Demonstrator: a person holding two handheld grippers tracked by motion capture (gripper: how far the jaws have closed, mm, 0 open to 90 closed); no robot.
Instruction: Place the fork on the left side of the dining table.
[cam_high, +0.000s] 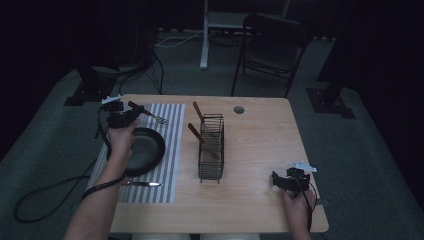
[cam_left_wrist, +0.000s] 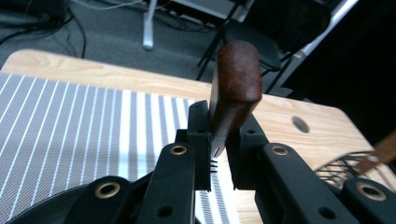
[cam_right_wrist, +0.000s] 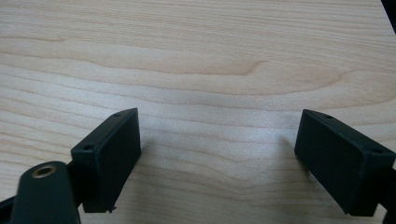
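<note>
Dim room, pale wood desk (cam_high: 260, 150); the left claw (cam_left_wrist: 218, 156) is clamped on a fork (cam_high: 150, 115) at ten o'clock over the striped mat (cam_high: 172, 150). Light, stiff, likely slick at the metal neck; the wooden handle (cam_left_wrist: 236, 88) grips better. The right claw (cam_right_wrist: 217, 154) gapes wide with nothing between its jaws at five o'clock.

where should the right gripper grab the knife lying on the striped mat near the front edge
Probably by the dark handle, the left end of the knife, coming straight down from above. It lies flat on the striped mat, crosswise, so jaws set either side of the handle can close across its width. The right gripper, jaws wide open, sits well to its right.
</note>
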